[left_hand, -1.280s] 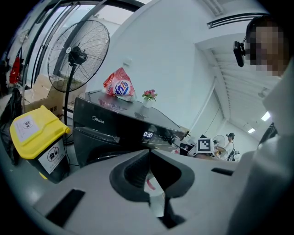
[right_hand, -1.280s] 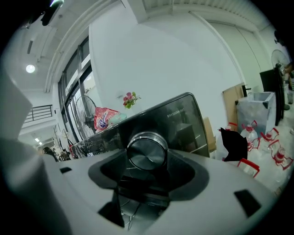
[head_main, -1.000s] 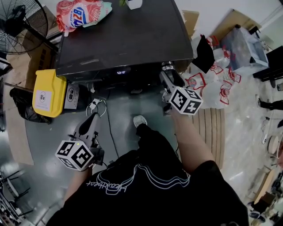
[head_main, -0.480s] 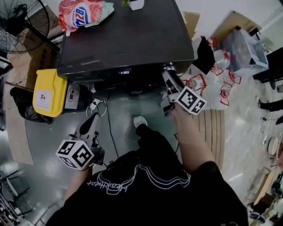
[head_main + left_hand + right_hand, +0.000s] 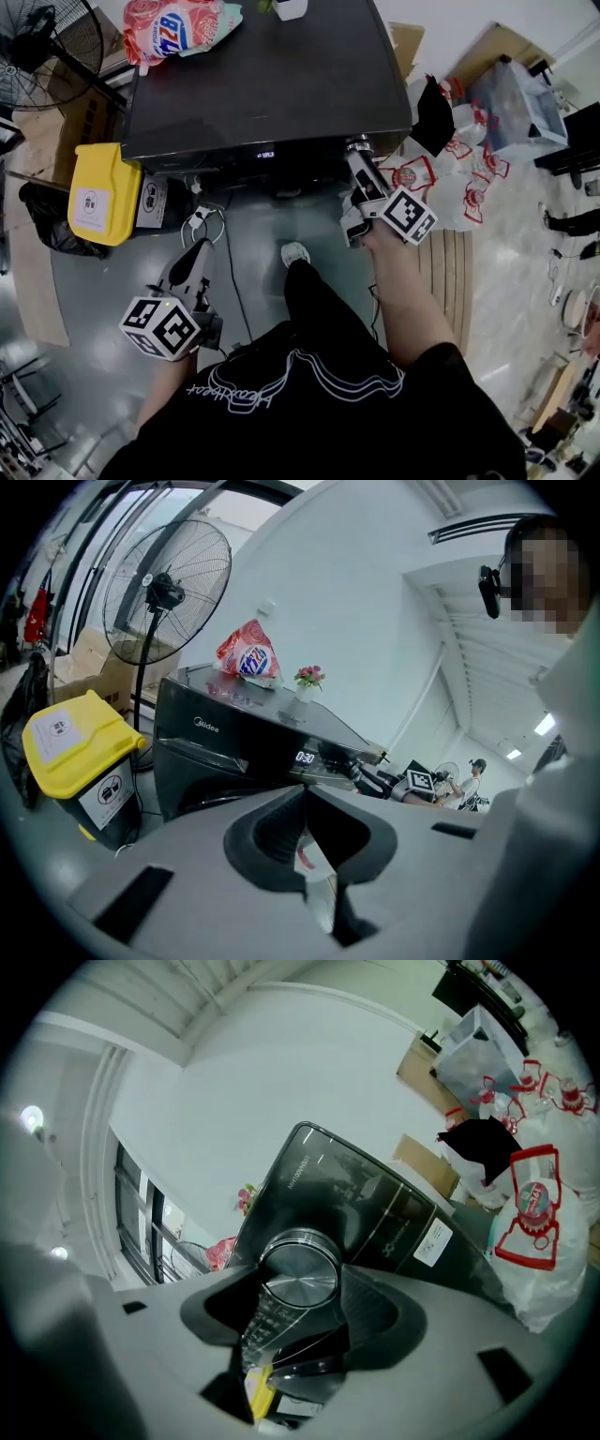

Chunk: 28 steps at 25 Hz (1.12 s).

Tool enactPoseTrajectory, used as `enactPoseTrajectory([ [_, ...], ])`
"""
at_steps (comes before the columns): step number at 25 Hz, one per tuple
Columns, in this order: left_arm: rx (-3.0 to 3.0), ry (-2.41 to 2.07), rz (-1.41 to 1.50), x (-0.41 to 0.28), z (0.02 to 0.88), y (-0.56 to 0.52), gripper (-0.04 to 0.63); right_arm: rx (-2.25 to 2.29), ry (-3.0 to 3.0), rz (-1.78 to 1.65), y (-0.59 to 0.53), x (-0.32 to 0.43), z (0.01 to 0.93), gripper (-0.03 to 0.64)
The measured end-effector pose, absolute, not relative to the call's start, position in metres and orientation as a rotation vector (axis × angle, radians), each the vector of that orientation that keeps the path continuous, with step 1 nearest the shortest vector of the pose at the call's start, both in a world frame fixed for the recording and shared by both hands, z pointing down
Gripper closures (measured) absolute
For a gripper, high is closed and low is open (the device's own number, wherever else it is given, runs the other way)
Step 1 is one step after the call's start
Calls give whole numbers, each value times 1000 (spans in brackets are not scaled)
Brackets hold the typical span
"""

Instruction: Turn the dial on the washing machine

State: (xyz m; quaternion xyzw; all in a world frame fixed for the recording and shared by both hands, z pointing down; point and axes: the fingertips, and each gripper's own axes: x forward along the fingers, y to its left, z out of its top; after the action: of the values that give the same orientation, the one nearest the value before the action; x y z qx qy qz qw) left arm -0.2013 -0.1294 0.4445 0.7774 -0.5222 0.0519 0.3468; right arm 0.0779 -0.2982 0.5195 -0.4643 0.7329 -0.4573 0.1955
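Note:
A black washing machine (image 5: 262, 84) stands ahead of me, its display (image 5: 265, 153) lit on the front panel. My right gripper (image 5: 356, 155) reaches the panel's right end. In the right gripper view the round silver dial (image 5: 298, 1274) sits between the two dark pads of that gripper (image 5: 298, 1286), which press on its sides. My left gripper (image 5: 199, 248) hangs low over the floor, left of my leg. Its jaws meet at the tips in the left gripper view (image 5: 303, 794), with nothing between them. From there I see the machine (image 5: 225, 733) ahead.
A yellow-lidded bin (image 5: 98, 192) stands left of the machine, with a floor fan (image 5: 47, 47) behind it. A detergent bag (image 5: 178, 28) lies on the machine's top. White bags with red print (image 5: 459, 178) pile up to the right. A cable (image 5: 206, 225) lies on the floor.
My right gripper has rolled on the dial: its marker cube has swung to the right and turned. The left gripper has stayed where it was.

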Motion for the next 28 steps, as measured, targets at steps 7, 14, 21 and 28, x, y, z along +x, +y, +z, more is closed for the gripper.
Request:
enactPoseTrajectory([
  [7, 2016, -1367, 145, -204, 446, -128, 584, -1171, 1867, -1409, -297, 81, 527, 339],
  [14, 1992, -1399, 149, -212, 447, -121, 584, -1087, 1805, -1429, -297, 81, 526, 339],
  [21, 2001, -1409, 144, -215, 442, -125, 584, -1073, 1831, -1429, -297, 81, 527, 344],
  [28, 1995, -1419, 150, -217, 442, -125, 584, -1352, 2221, -1154, -291, 78, 518, 264],
])
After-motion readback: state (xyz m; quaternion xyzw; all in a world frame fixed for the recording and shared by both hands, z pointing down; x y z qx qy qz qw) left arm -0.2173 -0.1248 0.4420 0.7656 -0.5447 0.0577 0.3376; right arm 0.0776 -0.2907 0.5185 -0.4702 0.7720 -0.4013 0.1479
